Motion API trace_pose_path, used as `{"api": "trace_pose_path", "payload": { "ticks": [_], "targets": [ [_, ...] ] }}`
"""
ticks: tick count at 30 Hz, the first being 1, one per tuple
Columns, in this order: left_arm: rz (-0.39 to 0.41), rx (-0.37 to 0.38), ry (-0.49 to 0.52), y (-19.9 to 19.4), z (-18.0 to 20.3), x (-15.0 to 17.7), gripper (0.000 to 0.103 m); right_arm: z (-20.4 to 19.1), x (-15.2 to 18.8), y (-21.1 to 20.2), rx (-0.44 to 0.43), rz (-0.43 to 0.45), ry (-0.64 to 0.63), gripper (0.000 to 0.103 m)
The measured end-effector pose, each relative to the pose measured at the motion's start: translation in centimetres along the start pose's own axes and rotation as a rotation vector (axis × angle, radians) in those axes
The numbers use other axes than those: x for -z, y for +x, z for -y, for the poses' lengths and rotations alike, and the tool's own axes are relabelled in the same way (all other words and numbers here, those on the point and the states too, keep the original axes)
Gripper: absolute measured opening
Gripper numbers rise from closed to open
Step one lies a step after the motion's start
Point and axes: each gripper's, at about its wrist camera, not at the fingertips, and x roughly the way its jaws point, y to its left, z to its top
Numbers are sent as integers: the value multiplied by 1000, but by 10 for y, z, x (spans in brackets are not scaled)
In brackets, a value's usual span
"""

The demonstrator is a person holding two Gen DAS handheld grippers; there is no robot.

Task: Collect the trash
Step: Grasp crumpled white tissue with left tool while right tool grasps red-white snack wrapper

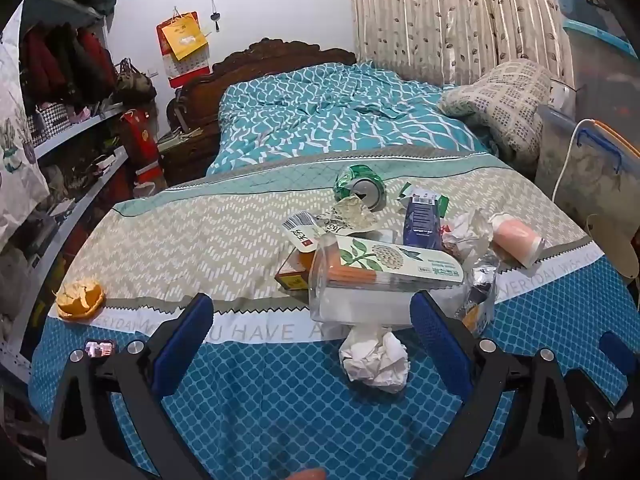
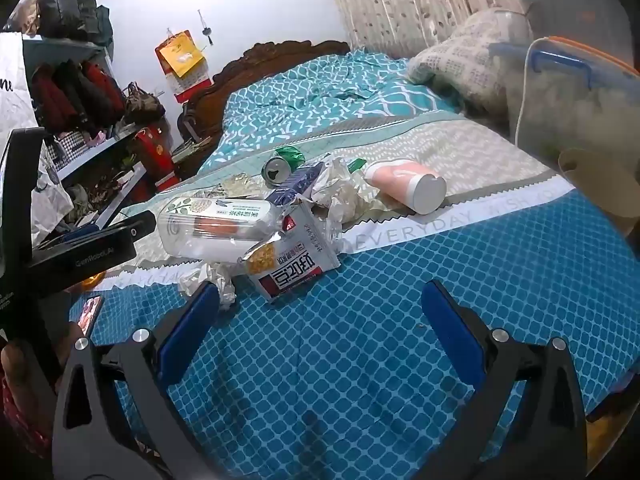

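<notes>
Crumpled tissue [image 1: 375, 360] between the wide-apart fingers of the left hand-held gripper [image 1: 311, 320].

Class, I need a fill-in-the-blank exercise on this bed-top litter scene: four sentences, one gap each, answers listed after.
1. The crushed can lying on the bedspread is ____ in colour.
2. The fruit scrap alone near the bed's left edge is ____ peel.
3. The left claw has its jaws ____, gripping nothing.
4. The crumpled tissue nearest the left claw is ____ in colour.

Answers: green; orange; open; white
</notes>
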Motion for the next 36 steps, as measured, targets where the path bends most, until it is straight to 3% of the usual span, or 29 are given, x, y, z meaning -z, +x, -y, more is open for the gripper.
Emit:
{"api": "trace_pose_path", "payload": {
  "ticks": [10, 17, 18, 21, 23, 26, 30, 33, 36],
  "targets": [
    [4, 55, -13, -5, 2, 4, 94, -3, 4, -6, -15, -2, -9, 100],
    [-35, 91, -72, 8, -15, 18, 94, -14, 14, 10, -35, -89, -41, 99],
    [-42, 87, -82, 8, -19, 23, 94, -13, 14, 11, -32, -84, -36, 97],
    [-57, 88, -136, 4, -28, 49, 94, -9, 6, 18, -18, -84, -29, 76],
    [-80, 149, -177, 0, -32, 73, 94, -7, -3, 27, -19, -98, -21, 66],
    [-129, 252, -144, 3, -30, 83, 94, -12, -22, 46, -36, -95, -30, 62],
    [-70, 236, -93, -1, -31, 71, 94, -28, -56, 79, -33, -66, -77, 60],
    [-14, 217, -68, 1, -38, 47, 94, -32, -80, 112, -81, -146, -47, 59],
    [-31, 300, -162, 11, -61, 24, 94, -43, -98, 142, -140, -235, -79, 59]
  ]
}}
